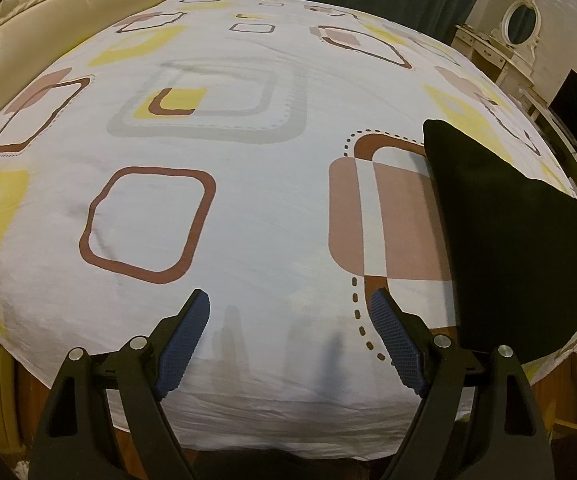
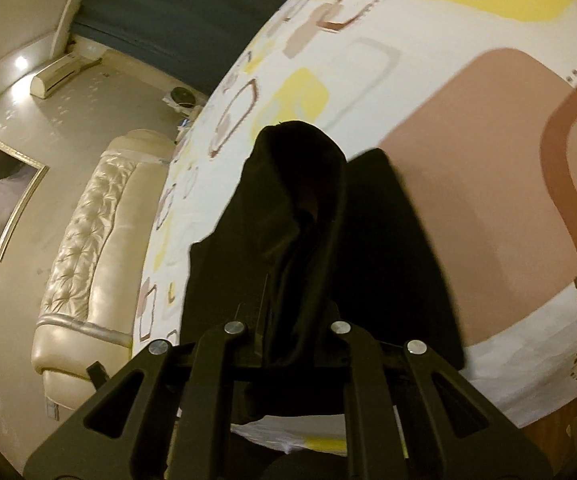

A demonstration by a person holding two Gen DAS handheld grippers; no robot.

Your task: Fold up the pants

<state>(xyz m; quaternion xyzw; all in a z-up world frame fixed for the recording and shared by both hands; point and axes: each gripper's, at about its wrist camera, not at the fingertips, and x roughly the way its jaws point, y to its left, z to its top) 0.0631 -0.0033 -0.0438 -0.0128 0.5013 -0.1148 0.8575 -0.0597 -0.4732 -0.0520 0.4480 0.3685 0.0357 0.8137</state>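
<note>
1. The black pants [image 2: 308, 240] hang pinched in the right gripper [image 2: 288, 320], jaws pressed together on a bunched edge; the fold looks barely begun, with laying out and every fold still to do
2. In the left view the pants [image 1: 500, 232] sit at 3 o'clock over the patterned bedsheet [image 1: 248, 220]
3. The left gripper [image 1: 290, 308], jaws spread and empty, hovers at the sheet's 6 o'clock edge
4. From the right wrist the cloth's long axis runs 6 to 12 o'clock, a rounded fold pointing to 12
</note>
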